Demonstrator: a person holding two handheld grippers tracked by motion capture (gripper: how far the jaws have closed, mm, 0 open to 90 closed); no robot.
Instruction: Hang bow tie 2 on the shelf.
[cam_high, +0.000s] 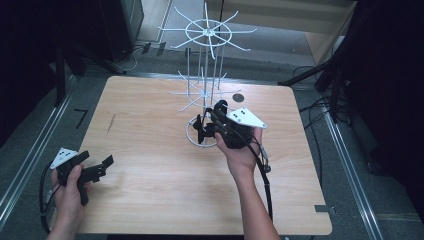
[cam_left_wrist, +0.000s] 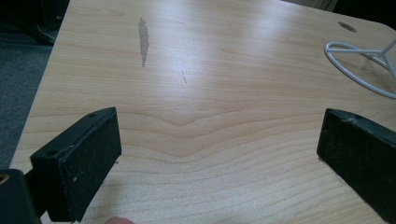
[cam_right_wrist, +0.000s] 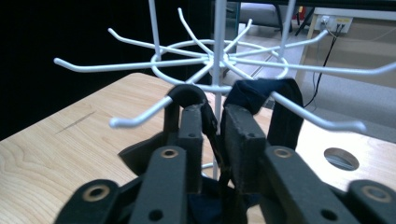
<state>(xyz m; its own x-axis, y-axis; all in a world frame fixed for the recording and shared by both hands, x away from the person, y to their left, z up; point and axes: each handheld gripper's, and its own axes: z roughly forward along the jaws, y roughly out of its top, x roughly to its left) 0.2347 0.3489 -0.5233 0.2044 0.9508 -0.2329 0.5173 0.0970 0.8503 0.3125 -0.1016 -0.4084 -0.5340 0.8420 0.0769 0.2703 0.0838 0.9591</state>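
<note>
Table: your pale wooden table (cam_high: 150, 175) sits on grey floor with dark gear around it; it has a round hole (cam_high: 238, 97) near its far edge and a grey smear (cam_left_wrist: 143, 39) on the left part of the top.
Rack: the white wire rack (cam_high: 206, 35) stands on its ring base (cam_high: 192, 139) at the middle of the table's far half, with two tiers of hooks spreading out from a thin centre pole.
Dark fabric: a dark fabric piece (cam_right_wrist: 285, 112) hangs over hooks of the lower tier, just in front of your right jaws; one looped part (cam_right_wrist: 187, 95) sits over the hook on the left, another drapes over the hook on the right.
Right gripper: your right gripper (cam_high: 207, 126) is up at the rack's lower part, pointing at the pole. Its jaws stand narrow, a slim gap between them. A dark strand of the fabric runs down through that gap, but you cannot tell whether the pads press on it.
Left gripper: your left gripper (cam_high: 100, 167) rests low at the table's near left corner, well apart from the rack. Its jaws are spread wide over bare wood, nothing between them.
Hands: your right hand (cam_high: 242, 155) grasps its gripper from below; your left hand (cam_high: 67, 192) is at the table's edge.
</note>
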